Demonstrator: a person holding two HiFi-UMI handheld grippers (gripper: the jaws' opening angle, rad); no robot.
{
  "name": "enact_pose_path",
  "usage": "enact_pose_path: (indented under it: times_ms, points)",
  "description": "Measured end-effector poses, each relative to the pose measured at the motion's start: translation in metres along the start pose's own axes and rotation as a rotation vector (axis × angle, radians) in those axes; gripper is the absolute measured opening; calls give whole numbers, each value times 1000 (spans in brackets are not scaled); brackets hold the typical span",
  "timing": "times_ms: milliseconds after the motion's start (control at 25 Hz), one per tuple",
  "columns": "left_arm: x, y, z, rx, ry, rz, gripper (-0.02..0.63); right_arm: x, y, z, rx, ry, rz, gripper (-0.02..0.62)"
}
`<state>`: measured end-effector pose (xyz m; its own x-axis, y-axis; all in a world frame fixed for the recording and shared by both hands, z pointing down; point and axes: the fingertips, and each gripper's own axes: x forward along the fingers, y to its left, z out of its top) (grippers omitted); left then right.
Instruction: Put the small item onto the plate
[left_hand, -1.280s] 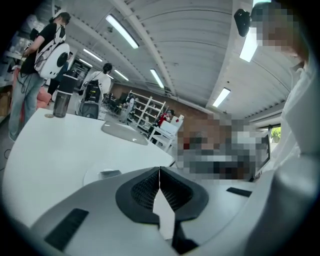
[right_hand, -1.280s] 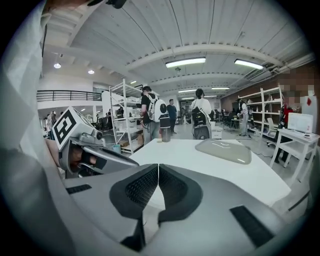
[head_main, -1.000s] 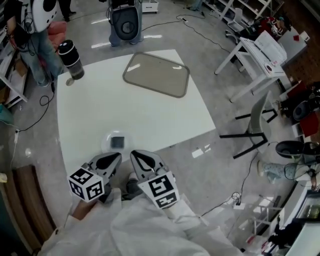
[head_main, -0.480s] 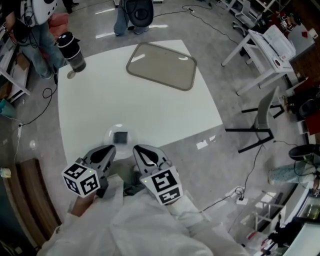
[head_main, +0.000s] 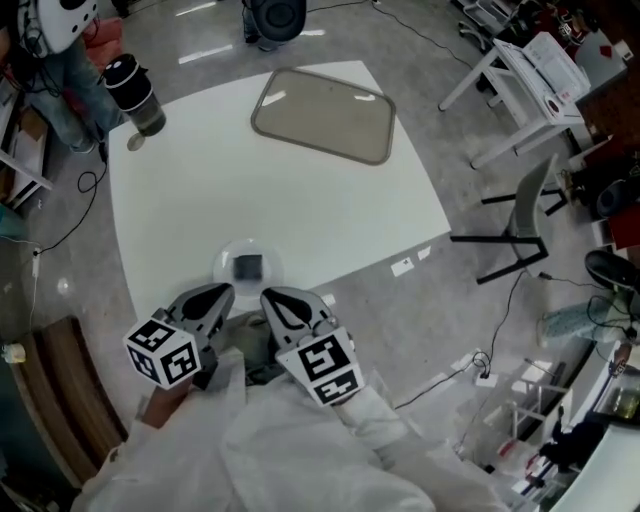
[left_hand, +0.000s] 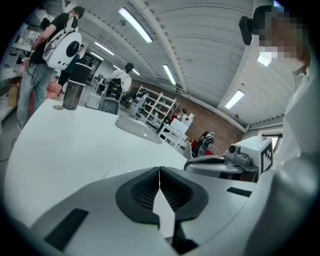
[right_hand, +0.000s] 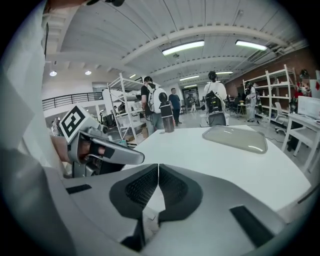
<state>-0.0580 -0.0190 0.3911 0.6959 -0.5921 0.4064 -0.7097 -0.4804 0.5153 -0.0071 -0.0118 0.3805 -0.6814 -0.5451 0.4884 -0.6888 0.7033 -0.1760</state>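
A small dark square item (head_main: 247, 266) lies on a round clear plate (head_main: 228, 258) near the front edge of the white table (head_main: 260, 190). My left gripper (head_main: 222, 293) is shut and empty, just in front of the plate at the table's edge. Beside it on the right, my right gripper (head_main: 272, 298) is also shut with nothing in it. In the left gripper view the jaws (left_hand: 159, 172) meet over bare table; the right gripper view shows its jaws (right_hand: 158, 169) closed too, with the left gripper (right_hand: 105, 150) at the left. The plate is hidden in both gripper views.
A grey rectangular tray (head_main: 324, 114) lies at the table's far side. A dark tumbler (head_main: 131, 94) stands at the far left corner. A person (head_main: 55, 50) stands beyond that corner. White folding tables (head_main: 520, 80) and cables sit on the floor to the right.
Both grippers have drawn back a little toward the table's front edge, away from the plate. The item stays on the plate.
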Motion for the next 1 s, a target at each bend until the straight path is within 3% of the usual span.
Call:
enact_pose_path:
  times_ms: [240, 520, 1000]
  points:
    - [0, 4, -6, 10, 52, -32, 11, 12, 13, -2, 45, 6, 32, 15]
    - [3, 20, -17, -18, 83, -10, 11, 20, 14, -19, 87, 49, 16, 15]
    - [21, 38, -29, -51, 99, 15, 12, 32, -7, -36, 113, 72, -79, 15]
